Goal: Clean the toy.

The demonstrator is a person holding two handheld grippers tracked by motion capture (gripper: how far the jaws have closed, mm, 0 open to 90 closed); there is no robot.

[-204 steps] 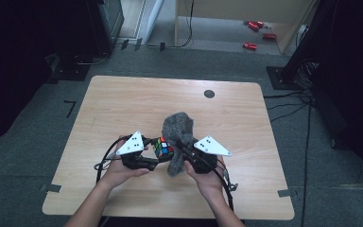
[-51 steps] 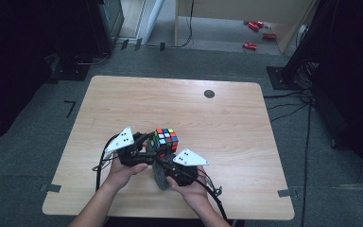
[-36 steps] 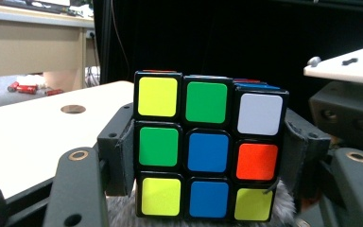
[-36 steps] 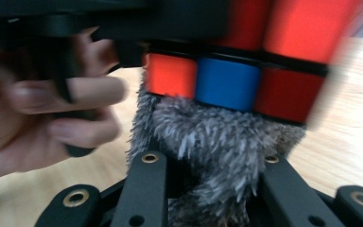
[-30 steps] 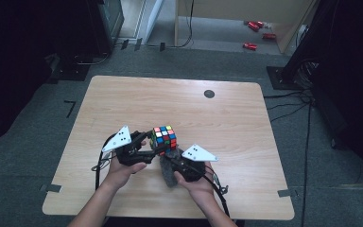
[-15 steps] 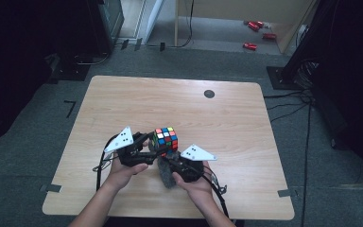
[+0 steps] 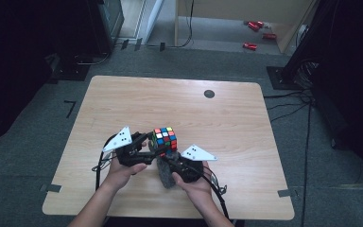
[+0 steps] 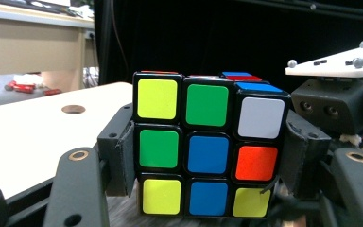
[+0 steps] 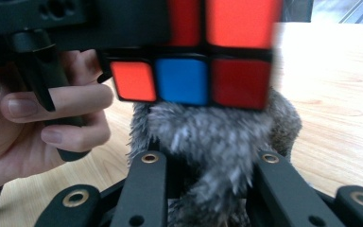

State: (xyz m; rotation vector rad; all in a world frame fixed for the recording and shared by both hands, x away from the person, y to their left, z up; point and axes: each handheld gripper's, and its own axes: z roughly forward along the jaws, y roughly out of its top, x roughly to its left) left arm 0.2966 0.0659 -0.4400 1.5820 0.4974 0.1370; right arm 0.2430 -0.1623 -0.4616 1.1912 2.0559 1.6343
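Observation:
A scrambled Rubik's cube [image 7: 165, 139] is held just above the wooden table [image 7: 236, 132], near its front. My left gripper [image 7: 157, 144] is shut on it; in the left gripper view the pads [image 8: 123, 158] press the cube [image 8: 208, 151] on both sides. Under the cube and on its near side is a grey fluffy cloth [image 7: 164, 174]. My right gripper [image 7: 168, 166] is shut on the cloth. In the right gripper view the cloth [image 9: 212, 137] bulges up between the jaws and touches the underside of the cube [image 9: 194, 80]. The left hand [image 9: 38, 123] is just left of it.
A dark round grommet [image 7: 209, 93] sits at the table's far middle. Red objects [image 7: 250, 46] lie on the floor beyond. Cables trail from both grippers over the table's front edge [image 7: 170, 215]. Bare tabletop lies to the right and at the back.
Several seconds ago the grey cloth lay over the cube; now it is under the cube's near side and the cube is uncovered. Over the last second nothing has visibly moved.

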